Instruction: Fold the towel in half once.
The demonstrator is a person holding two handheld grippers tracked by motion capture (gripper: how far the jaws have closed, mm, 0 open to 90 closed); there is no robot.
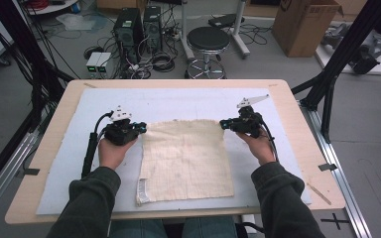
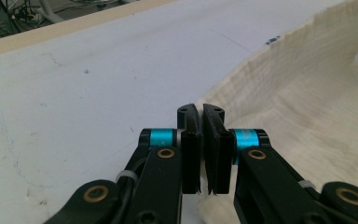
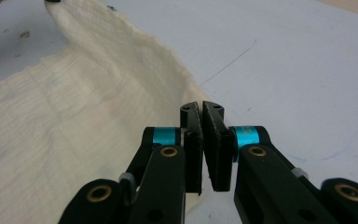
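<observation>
— Where does the high view sit?
— Above the person's edge of the table (image 1: 54, 148), facing forward and down, far enough to take in the floor beyond.
— And the gripper views?
— Each looks low and close along its own jaws over the white mat (image 2: 74, 93). All three share the cream cloth (image 1: 186, 158).

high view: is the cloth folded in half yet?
No. The cream cloth lies spread in one layer on the white mat, with the left tongs and right tongs pinching its far corners.
</observation>
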